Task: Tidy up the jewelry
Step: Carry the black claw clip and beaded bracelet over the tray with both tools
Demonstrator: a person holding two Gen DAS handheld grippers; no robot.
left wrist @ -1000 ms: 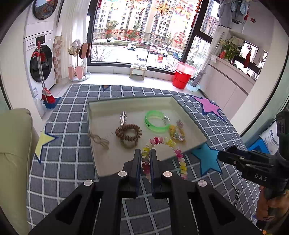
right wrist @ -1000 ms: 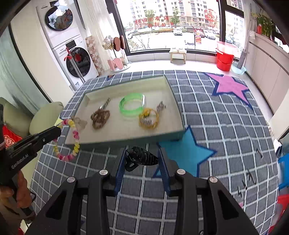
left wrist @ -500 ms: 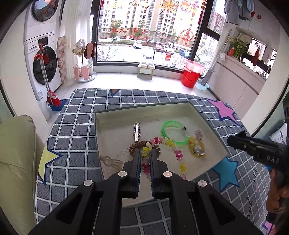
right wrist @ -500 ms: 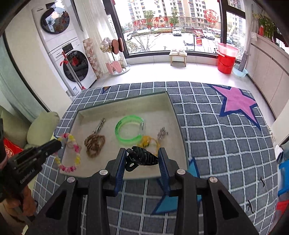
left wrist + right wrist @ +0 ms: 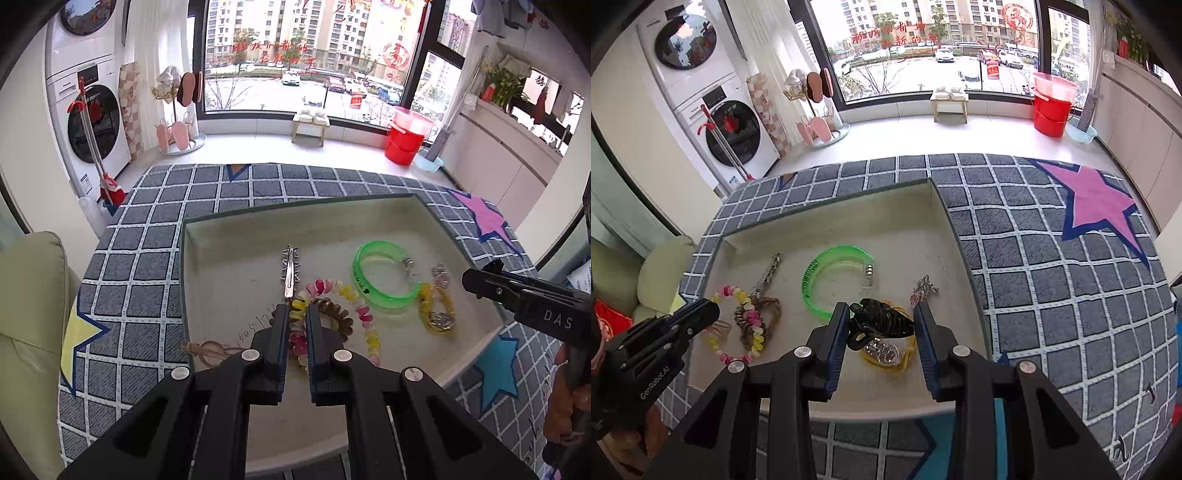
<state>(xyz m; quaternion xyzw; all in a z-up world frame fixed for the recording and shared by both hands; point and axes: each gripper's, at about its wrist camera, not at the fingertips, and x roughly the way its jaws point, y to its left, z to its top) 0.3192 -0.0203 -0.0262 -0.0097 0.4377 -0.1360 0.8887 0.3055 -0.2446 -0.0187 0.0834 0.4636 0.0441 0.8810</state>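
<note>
Pink-and-yellow spiral bracelet [image 5: 364, 314] pinched in left gripper [image 5: 296, 312] jaws, hanging low over tray [image 5: 229, 266], lower centre of frame. Black claw clip [image 5: 881, 323] clamped between right gripper [image 5: 881, 317] jaws above yellow watch [image 5: 886, 354]. Green bangle [image 5: 384, 278] mid-tray.

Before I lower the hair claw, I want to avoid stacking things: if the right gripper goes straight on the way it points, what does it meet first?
Probably the yellow bracelet, which lies on the tray floor directly beneath the black hair claw that the right gripper holds. Depth is unclear, so the gap cannot be judged.
</note>
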